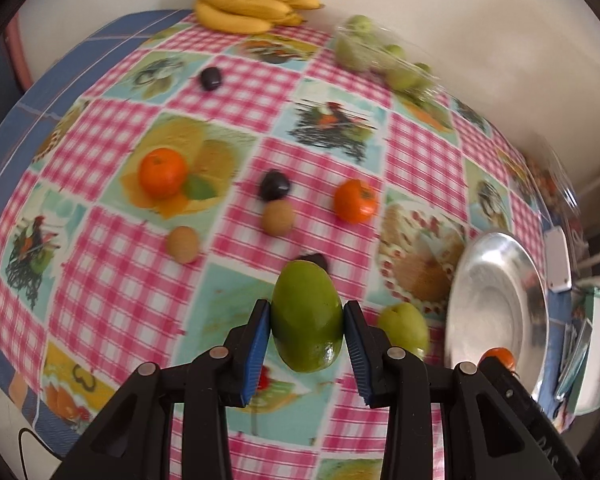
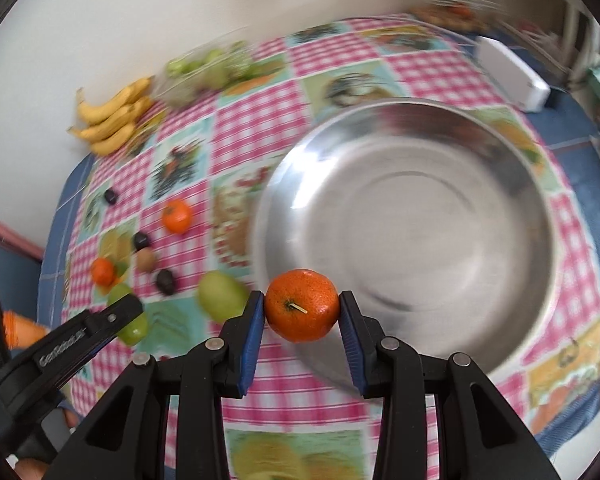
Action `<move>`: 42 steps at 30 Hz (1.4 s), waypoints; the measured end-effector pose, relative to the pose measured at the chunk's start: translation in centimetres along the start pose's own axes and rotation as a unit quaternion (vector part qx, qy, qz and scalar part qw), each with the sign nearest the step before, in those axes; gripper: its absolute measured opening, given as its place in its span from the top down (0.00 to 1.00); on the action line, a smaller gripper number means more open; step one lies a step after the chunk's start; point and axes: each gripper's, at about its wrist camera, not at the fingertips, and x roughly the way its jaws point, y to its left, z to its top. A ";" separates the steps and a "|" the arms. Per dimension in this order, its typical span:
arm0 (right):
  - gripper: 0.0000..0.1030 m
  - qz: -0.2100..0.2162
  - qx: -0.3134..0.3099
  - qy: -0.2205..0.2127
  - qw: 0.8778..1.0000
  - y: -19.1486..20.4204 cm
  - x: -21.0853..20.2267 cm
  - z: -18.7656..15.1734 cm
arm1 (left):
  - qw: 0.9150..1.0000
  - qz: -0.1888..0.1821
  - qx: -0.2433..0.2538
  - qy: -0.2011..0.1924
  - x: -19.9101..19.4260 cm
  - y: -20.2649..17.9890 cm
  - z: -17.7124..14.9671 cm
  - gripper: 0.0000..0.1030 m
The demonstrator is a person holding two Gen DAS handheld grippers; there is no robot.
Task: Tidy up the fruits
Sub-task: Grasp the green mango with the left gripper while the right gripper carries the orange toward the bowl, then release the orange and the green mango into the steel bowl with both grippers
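- Green mango (image 1: 306,320), long axis upright, is pinched between the left gripper's (image 1: 306,320) blue pads above the checked tablecloth (image 1: 132,292).
- Right gripper (image 2: 302,310) clamps a tangerine (image 2: 302,305), stem facing the camera, at the steel bowl's (image 2: 420,152) near rim.
- White lettering on the left gripper is blurred, unreadable.

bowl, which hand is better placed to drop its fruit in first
Right. Its gripper holds the tangerine at the bowl rim; the left gripper with the green fruit hangs beside it.

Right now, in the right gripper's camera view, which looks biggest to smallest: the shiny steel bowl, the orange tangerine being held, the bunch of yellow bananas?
1. Shiny steel bowl, by far.
2 and 3. Bunch of yellow bananas and held orange tangerine look alike; the tangerine is nearer the camera, so I won't rank them.
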 end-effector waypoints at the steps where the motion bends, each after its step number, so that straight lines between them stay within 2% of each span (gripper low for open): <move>1: 0.62 -0.008 0.008 -0.001 1.000 -0.8 -0.1 0.0 | 1.000 -0.001 0.009 -0.001 0.0 -0.7 -0.2 0.62; 9: 0.62 -0.037 0.068 0.002 0.997 -5.8 -0.6 0.0 | 0.996 -0.021 0.083 -0.010 0.1 -5.8 -1.5 0.62; 21: 0.62 -0.047 0.111 0.014 0.993 -8.7 -0.7 -0.4 | 0.982 -0.047 0.182 -0.022 0.7 -12.4 -3.4 0.62; 27: 0.62 -0.055 0.106 0.028 0.992 -8.6 -0.2 -0.6 | 0.978 -0.049 0.200 -0.010 1.8 -13.6 -3.9 0.62; 31: 0.62 -0.058 0.105 0.040 0.992 -8.6 0.3 -0.7 | 0.979 -0.054 0.197 0.001 2.5 -13.7 -4.0 0.62; 38: 0.61 -0.059 0.104 0.045 0.992 -8.7 0.5 -0.9 | 0.978 -0.060 0.200 -0.005 2.1 -13.6 -3.8 0.60; 42: 0.61 -0.058 0.103 0.042 0.992 -8.6 0.4 -0.7 | 0.980 -0.061 0.188 0.001 2.0 -13.0 -3.3 0.60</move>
